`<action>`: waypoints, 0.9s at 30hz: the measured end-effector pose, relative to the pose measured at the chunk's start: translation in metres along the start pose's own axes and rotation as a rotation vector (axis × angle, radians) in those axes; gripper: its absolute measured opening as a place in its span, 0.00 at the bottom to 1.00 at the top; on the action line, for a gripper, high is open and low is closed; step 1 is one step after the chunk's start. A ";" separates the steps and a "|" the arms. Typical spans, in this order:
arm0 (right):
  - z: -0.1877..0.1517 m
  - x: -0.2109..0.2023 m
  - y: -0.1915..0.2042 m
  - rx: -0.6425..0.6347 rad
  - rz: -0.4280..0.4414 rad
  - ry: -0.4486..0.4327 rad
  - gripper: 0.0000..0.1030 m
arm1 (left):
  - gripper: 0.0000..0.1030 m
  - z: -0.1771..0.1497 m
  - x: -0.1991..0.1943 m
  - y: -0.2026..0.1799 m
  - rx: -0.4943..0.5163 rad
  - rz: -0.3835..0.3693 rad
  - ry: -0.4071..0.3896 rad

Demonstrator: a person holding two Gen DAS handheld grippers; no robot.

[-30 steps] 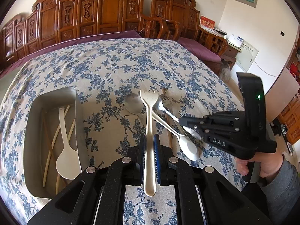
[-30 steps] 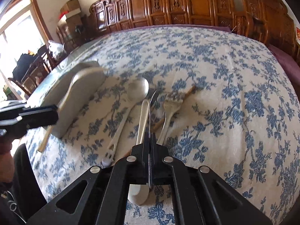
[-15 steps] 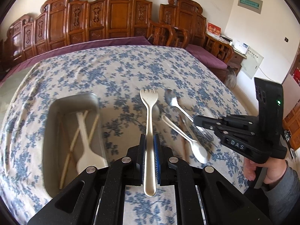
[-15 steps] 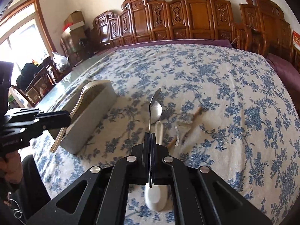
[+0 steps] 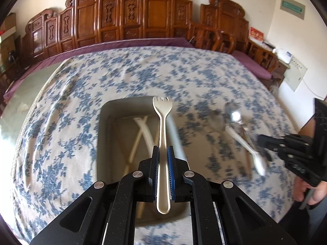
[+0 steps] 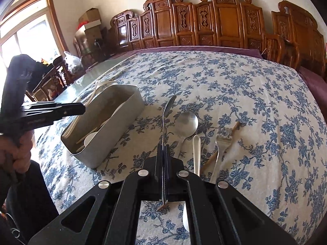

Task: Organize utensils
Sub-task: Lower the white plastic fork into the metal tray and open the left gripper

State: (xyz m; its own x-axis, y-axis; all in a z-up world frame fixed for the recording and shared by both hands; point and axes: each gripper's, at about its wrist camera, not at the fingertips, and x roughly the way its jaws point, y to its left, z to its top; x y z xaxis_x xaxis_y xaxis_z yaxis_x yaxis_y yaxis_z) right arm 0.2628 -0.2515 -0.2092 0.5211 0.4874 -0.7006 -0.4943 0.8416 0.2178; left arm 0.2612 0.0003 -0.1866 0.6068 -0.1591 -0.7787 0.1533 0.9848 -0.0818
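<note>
Nearest in the left wrist view: left gripper clamped on the handle of a cream plastic fork, tines forward, handle end poking back between the fingers. Held above a grey rectangular tin, the fork lined up over the tin's right half. Inside the tin: a white spoon and thin wooden chopsticks, crossed over one another. Off to the right on the blue-flowered tablecloth: blurred loose utensils, among them a metal spoon and a white-handled piece. At the right edge: right gripper, in the person's hand.

Nearest in the right wrist view: right gripper closed tight on a thin metal utensil seen edge-on, lifted clear of the cloth; kind of utensil not readable from this angle. Just right of it, lying on the cloth: a metal spoon bowl up, a pale handle beside it, then a metal fork with a wooden chopstick passing under its head. Left of the gripper: the grey tin, well apart from the loose pieces, with white and wooden handles sticking up out of its far end. Above the tin's left edge: left gripper side-on, fingers drawn together, the fork itself not made out from here.

Farthest back: carved wooden chair backs in a row along the wall, cardboard boxes in the corner, a bright window at left.
</note>
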 end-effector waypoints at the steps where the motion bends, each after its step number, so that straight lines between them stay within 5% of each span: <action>1: 0.000 0.001 0.001 -0.002 -0.002 0.001 0.02 | 0.07 0.000 0.005 0.004 0.002 0.009 0.014; 11: -0.005 0.013 -0.001 0.011 -0.028 0.036 0.02 | 0.07 -0.007 0.036 0.029 -0.014 0.055 0.081; 27: -0.009 0.026 0.006 0.010 -0.047 0.071 0.02 | 0.08 -0.011 0.042 0.041 -0.039 0.028 0.084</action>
State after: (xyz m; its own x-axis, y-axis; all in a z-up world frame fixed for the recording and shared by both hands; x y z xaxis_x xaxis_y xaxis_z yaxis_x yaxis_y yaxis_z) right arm 0.2669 -0.2357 -0.2320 0.4924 0.4301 -0.7566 -0.4638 0.8653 0.1901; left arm 0.2845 0.0348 -0.2290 0.5423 -0.1264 -0.8306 0.1055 0.9910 -0.0819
